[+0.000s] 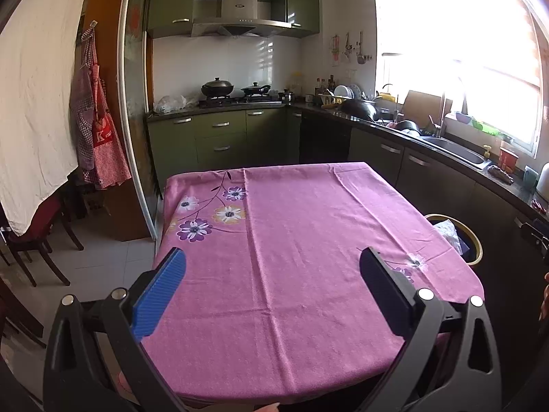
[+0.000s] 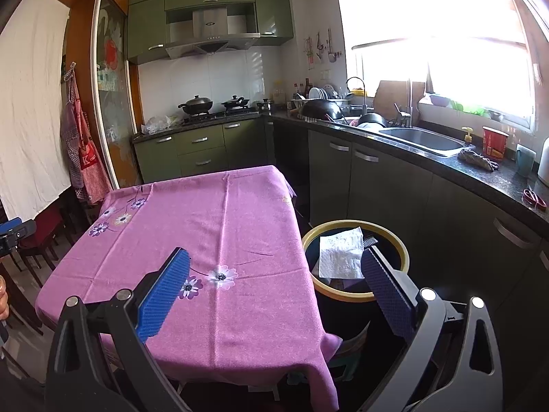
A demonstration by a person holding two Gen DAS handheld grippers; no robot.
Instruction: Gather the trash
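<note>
left gripper: fingers apart, empty, above pink tablecloth
right gripper: fingers apart, empty
paper trash: lying in yellow-rimmed bin, beside table
counter: sink, pans

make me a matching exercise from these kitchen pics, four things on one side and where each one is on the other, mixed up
Things:
1. white paper napkin
2. lidded wok
3. red checked apron
4. red scissors

Places:
A. on the stove under the range hood
B. on the dark counter right of the sink
C. in the yellow-rimmed trash bin beside the table
D. hanging from a hook by the sliding door

Pairs: 1-C, 2-A, 3-D, 4-B
</note>
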